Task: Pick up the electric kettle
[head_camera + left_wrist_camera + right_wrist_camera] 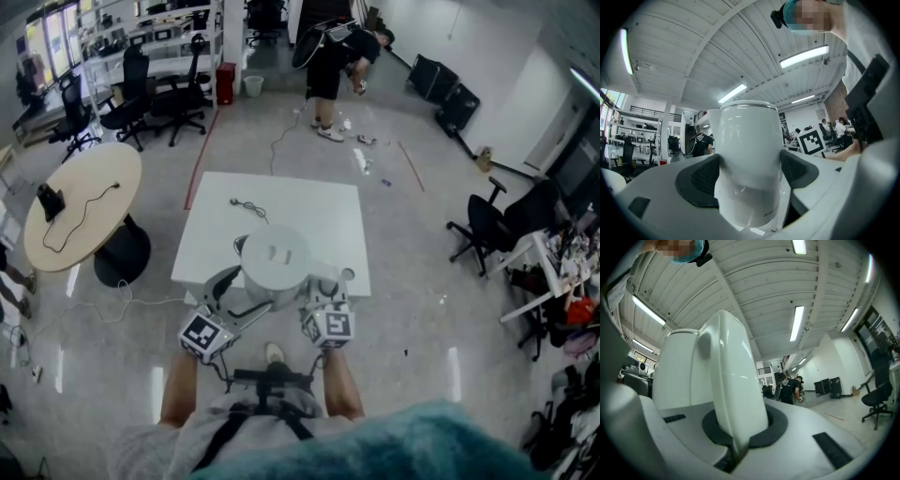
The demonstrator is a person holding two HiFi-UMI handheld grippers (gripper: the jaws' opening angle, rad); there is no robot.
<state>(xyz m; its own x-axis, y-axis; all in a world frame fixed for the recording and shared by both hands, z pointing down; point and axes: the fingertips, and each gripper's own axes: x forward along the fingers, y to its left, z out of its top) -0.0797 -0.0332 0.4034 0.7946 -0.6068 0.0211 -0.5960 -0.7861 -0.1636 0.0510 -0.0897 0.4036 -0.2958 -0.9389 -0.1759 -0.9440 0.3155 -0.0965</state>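
Note:
The white electric kettle (274,258) hangs between both grippers over the near edge of the white table (319,211). In the left gripper view its round body (747,150) fills the gap between the dark pads (701,180), which press on both of its sides. My left gripper (240,296) is shut on the kettle's body. In the right gripper view the upright white handle (733,385) stands pinched between the jaws, with the body (677,371) to its left. My right gripper (324,289) is shut on that handle.
A thin cable (248,206) lies on the table's far part. A round wooden table (84,202) stands at the left, with office chairs (131,89) behind it and another chair (487,225) at the right. A person (328,66) bends over at the back.

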